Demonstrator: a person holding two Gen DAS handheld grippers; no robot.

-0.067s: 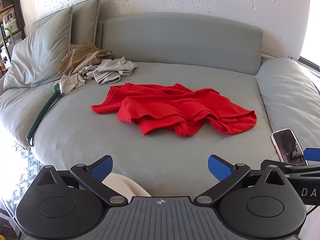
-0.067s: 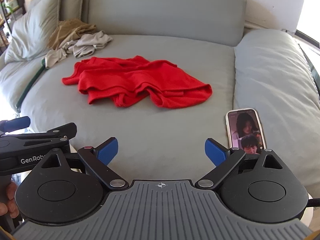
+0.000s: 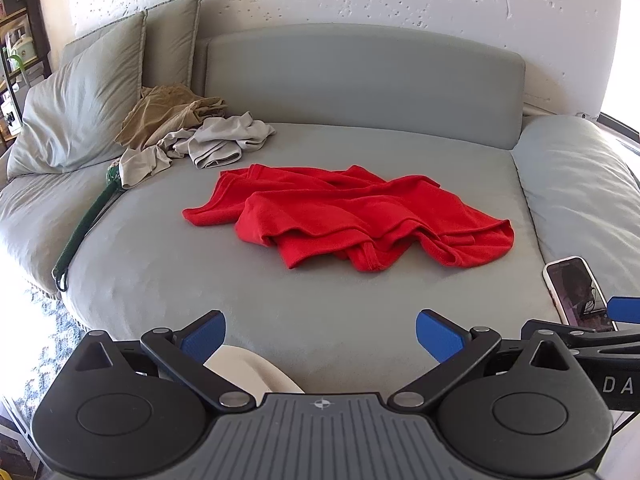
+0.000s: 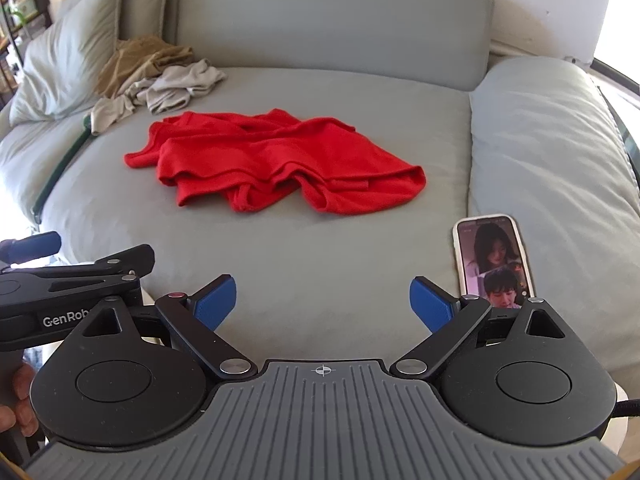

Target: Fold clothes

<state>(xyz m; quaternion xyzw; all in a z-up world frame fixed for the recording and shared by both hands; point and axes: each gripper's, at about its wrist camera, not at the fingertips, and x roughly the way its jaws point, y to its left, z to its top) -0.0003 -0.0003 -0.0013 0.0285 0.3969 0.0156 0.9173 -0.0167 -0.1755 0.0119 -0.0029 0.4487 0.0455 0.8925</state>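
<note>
Both my claws gape wide, holding nothing: left gripper [image 3: 320, 334], right gripper [image 4: 323, 302]. A crumpled red T-shirt [image 3: 352, 218] lies mid-daybed [image 3: 280, 312], tan and grey clothes [image 3: 192, 132] heaped behind, a phone [image 4: 494, 258] near my right.

Home: grey sofa [image 3: 360, 320], pillows [image 3: 80, 108], clothes [image 3: 348, 220].

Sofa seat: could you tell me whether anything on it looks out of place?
A phone with its screen lit lies on the sofa seat at its right edge, near the crumpled red shirt that awaits folding.
</note>
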